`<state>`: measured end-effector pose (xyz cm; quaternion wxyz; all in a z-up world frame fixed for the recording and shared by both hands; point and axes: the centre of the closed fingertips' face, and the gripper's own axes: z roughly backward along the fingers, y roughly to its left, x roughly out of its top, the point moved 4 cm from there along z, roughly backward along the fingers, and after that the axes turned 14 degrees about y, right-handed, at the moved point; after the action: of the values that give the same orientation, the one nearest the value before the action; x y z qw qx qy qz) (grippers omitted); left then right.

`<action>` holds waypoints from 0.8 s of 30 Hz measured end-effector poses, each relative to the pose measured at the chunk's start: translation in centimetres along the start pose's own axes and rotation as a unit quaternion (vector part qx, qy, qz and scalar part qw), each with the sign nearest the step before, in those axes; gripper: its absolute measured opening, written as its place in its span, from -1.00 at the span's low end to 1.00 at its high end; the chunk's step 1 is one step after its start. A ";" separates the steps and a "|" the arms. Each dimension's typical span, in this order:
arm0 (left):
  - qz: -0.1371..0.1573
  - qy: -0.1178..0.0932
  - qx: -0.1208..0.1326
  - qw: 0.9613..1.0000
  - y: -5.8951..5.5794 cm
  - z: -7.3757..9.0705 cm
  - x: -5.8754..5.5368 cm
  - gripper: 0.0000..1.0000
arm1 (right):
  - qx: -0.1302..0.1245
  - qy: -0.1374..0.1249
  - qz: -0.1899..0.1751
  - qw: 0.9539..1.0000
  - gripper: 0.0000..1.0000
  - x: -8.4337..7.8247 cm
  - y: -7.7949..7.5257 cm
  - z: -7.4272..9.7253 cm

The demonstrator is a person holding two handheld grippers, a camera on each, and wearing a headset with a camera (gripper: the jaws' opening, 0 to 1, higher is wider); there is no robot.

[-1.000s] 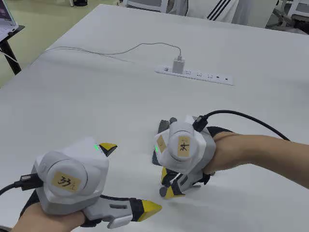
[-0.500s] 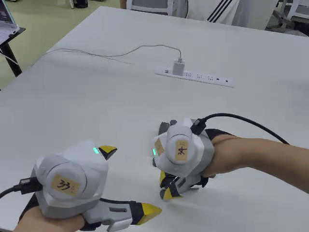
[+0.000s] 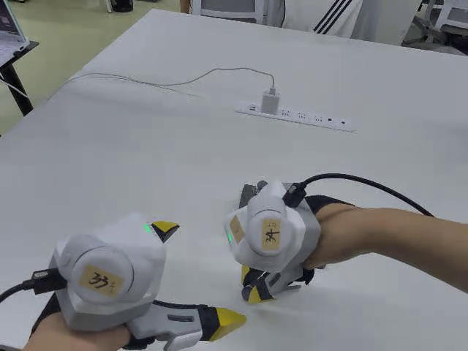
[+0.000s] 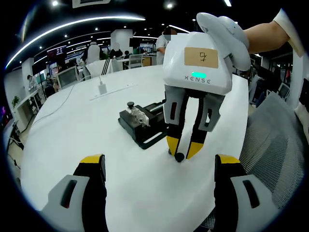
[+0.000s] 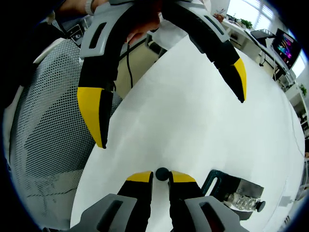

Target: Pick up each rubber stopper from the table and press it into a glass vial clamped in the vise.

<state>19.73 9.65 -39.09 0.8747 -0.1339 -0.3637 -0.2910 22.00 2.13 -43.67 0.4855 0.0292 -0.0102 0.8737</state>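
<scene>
A small black rubber stopper (image 5: 161, 174) rests on the white table (image 3: 146, 146). My right gripper (image 5: 161, 177) points down at it, its yellow tips closed against both sides of the stopper (image 4: 179, 157). In the head view the right gripper (image 3: 256, 294) stands at the centre and hides the stopper. Just behind it is the black vise (image 4: 143, 126) holding a glass vial (image 5: 243, 201). My left gripper (image 3: 194, 274) hovers at the lower left, open and holding nothing, its jaws aimed at the right gripper (image 4: 179, 147).
A white power strip (image 3: 314, 117) with a plugged charger (image 3: 270, 97) and a long cable lies further back on the table. A grey mesh chair (image 4: 275, 145) stands by the table's near edge. A person in striped clothing sits at the far side.
My right gripper has shifted slightly left and down over the stopper. The left gripper has barely moved.
</scene>
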 end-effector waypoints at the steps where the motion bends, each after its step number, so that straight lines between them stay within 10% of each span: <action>1: 0.000 0.000 0.000 1.000 0.0 0.0 0.0 0.85 | 0.000 0.000 0.000 1.000 -0.81 0.0 0.0 0.0; 24: 0.003 0.001 0.000 1.000 0.1 -0.1 0.0 0.85 | -0.004 0.004 0.000 1.000 -0.82 -0.2 -0.3 -0.1</action>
<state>19.82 9.70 -39.18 0.8757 -0.1346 -0.3629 -0.2887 22.32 2.09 -43.80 0.4854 0.0240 -0.0114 0.8739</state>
